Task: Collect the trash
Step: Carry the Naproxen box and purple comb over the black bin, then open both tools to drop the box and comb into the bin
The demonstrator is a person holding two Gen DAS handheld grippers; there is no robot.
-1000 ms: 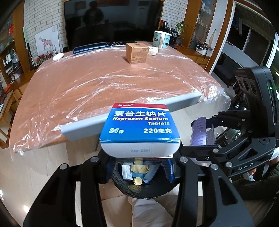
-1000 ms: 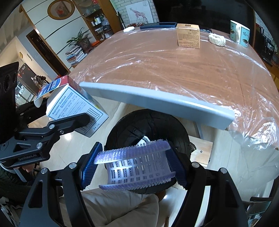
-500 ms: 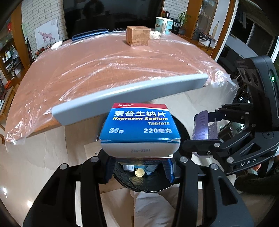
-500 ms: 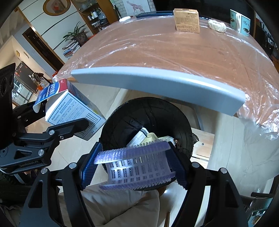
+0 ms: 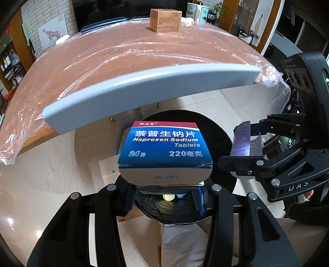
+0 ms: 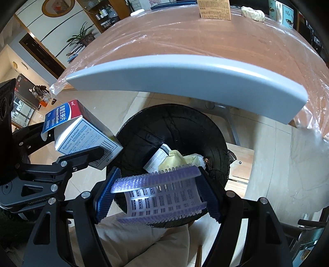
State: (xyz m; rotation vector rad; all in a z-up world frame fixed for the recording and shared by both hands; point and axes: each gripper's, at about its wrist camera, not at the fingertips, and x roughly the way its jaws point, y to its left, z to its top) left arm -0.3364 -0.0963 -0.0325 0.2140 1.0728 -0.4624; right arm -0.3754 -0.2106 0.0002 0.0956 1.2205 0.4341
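The left gripper [image 5: 164, 202] has its jaws set narrow and clamped on a medicine box [image 5: 165, 151], a blue, red and white cardboard carton printed "Naproxen Sodium Tablets"; the blue ribbed pads [image 5: 129, 200] press on its two side faces. The right gripper [image 6: 157, 193] has its jaws set at a middle width and clamped on a plastic tray [image 6: 160, 195], a translucent, purplish blister-type piece with rows of small cells and bumpy edges, bowed between the blue pads. Both items hang directly above a trash bin [image 6: 164, 127], a round container lined with a wrinkled black bag. Inside the bin lie a white printed carton [image 6: 157, 159] and a crumpled yellowish wrapper [image 6: 178, 161]. The left wrist view shows a small round cap [image 5: 169, 197] at the bin bottom, below the box. Behind the bin stands a table [image 5: 127, 61] with a brown wooden top under clear, creased plastic film and a smooth grey-blue rounded edge strip [image 5: 144, 96]. A brown cardboard box [image 5: 165, 20] stands at the table's far end. Compared with one second ago, both grippers sit lower and tip more steeply: the bin opening fills more of each view, the table edge lies higher in the frame, and both grips are unchanged.
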